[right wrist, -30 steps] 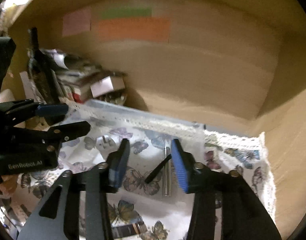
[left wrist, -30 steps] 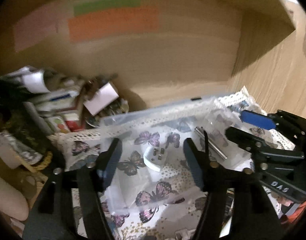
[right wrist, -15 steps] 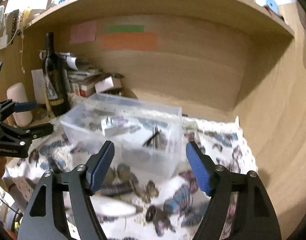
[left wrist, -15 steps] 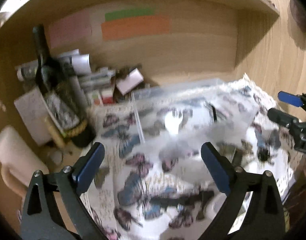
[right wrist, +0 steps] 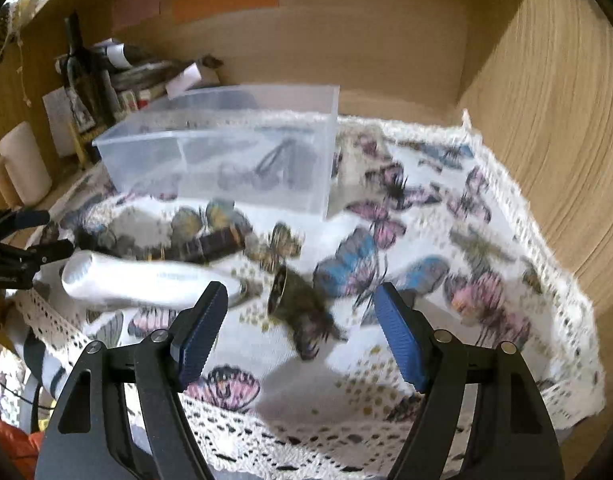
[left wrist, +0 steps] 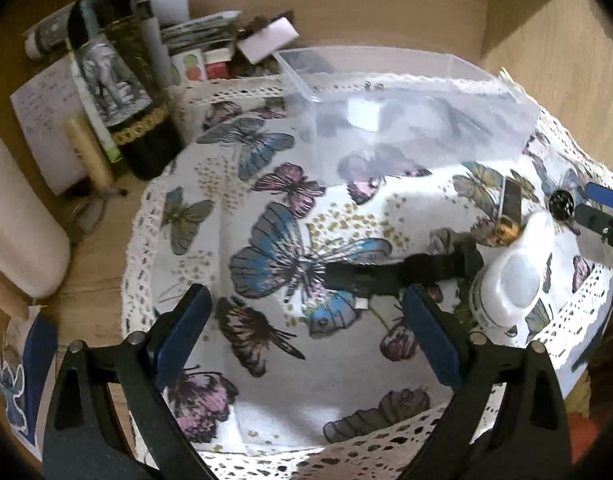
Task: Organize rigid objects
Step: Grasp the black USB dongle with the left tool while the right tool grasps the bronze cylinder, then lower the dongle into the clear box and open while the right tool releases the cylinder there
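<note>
Seen from two hand-held grippers over a butterfly-print cloth [left wrist: 266, 216] with a lace edge, inside a wooden desk nook.

Left gripper [left wrist: 306, 332]: jaws wide apart, nothing between the blue pads; just opened further within the last second. A second ago, poised over the clear plastic box [left wrist: 406, 92] with a white plug below; now pulled back and lower, over bare cloth in front of the box. White plug [left wrist: 364, 114] inside the box, seen through its frosted wall.

Right gripper [right wrist: 300, 332]: jaws also apart and empty, likewise just widened. A second ago, hovering in the box above a metal rod and a black stick; now drawn back to the near cloth. Dark thin shapes [right wrist: 278, 160] inside the box, blurred, probably those same two pieces.

On the cloth, outside the box: a black strap-like piece [left wrist: 390, 272] just ahead of the left gripper's right pad; a white tube-shaped item [right wrist: 146, 280] lying on its side; a small brass-coloured cylinder [right wrist: 290, 296] between the right gripper's pads but untouched; a dark bar with a gold end [left wrist: 510, 208] beyond the tube.

Left of the cloth: a dark bottle [left wrist: 118, 72] with an elephant label, upright, with stacked papers and small boxes behind.
</note>
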The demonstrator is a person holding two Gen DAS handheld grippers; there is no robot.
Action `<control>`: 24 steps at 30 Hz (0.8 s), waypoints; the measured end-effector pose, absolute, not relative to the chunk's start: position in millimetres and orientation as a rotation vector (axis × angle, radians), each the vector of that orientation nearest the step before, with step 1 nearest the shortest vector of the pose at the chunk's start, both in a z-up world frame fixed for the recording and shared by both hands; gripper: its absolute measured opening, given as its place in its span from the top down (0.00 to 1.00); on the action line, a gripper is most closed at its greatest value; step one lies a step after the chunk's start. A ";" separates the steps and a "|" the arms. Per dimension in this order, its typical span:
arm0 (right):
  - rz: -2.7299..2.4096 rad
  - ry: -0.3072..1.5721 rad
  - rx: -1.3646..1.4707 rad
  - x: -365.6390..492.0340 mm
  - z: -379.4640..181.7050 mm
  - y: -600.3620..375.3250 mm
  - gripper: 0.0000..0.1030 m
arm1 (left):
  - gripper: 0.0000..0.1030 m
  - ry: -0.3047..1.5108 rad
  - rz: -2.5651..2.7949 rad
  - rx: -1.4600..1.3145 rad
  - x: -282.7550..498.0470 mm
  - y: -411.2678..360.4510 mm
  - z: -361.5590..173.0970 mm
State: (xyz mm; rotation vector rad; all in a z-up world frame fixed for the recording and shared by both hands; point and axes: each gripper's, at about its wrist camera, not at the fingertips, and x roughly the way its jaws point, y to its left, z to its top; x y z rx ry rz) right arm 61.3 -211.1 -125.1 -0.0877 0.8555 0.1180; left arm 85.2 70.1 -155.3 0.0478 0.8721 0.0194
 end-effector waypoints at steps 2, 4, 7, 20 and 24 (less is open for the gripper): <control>0.125 0.881 -0.072 62.0 -131.9 -211.7 0.29 | 0.08 0.882 0.021 0.084 87.0 64.4 -156.7; 0.123 0.894 -0.067 64.0 -136.3 -211.3 0.29 | 0.15 0.898 0.016 0.113 90.2 60.2 -158.6; 0.114 0.901 -0.057 70.7 -139.2 -212.0 0.34 | 0.26 0.929 -0.015 0.114 94.7 56.6 -159.6; 0.135 0.889 -0.075 81.5 -143.3 -206.1 0.68 | 0.57 0.923 -0.068 0.052 104.9 55.3 -158.5; 0.128 0.847 -0.065 79.1 -131.7 -206.6 0.68 | 0.57 0.897 -0.051 0.045 99.1 56.9 -151.4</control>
